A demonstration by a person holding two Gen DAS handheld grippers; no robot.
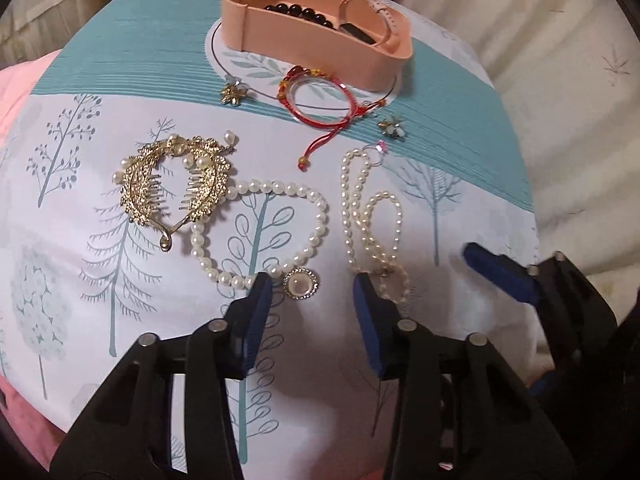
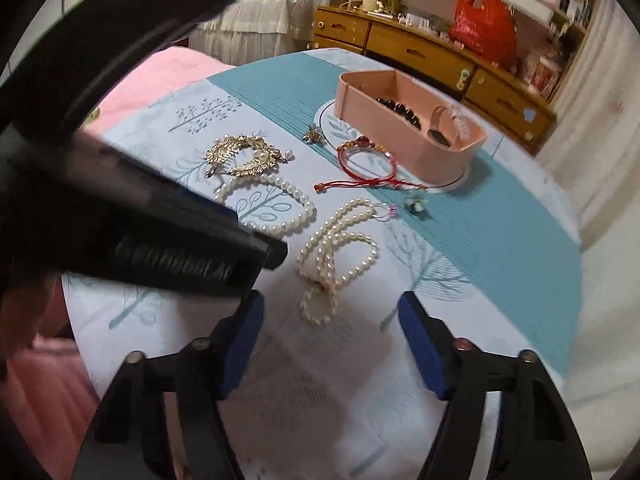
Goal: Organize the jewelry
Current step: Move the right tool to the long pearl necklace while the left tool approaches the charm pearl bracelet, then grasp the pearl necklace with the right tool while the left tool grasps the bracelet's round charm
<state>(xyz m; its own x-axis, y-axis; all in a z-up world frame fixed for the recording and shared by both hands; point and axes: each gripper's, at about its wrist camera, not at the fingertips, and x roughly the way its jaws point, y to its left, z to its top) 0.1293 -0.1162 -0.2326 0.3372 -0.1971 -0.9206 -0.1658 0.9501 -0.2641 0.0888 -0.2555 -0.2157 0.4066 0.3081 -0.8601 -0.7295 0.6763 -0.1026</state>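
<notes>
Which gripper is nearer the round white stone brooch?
Left. The left gripper is open around the round white stone brooch; the right gripper is off to its right, near the pearl necklace.

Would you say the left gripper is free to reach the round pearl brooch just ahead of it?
Probably yes: the left gripper is open, and the brooch lies uncovered between its fingers, with only the pearl bracelet alongside.

Left gripper (image 1: 312,296) low over the surface (image 1: 80,216), jaws apart, round white brooch (image 1: 301,284) between them. Pearl strand (image 1: 264,232) touching left finger. Gold hair comb (image 1: 176,184) beyond. Pink tray (image 1: 312,44) further back, dark beads (image 1: 300,11) inside.
</notes>
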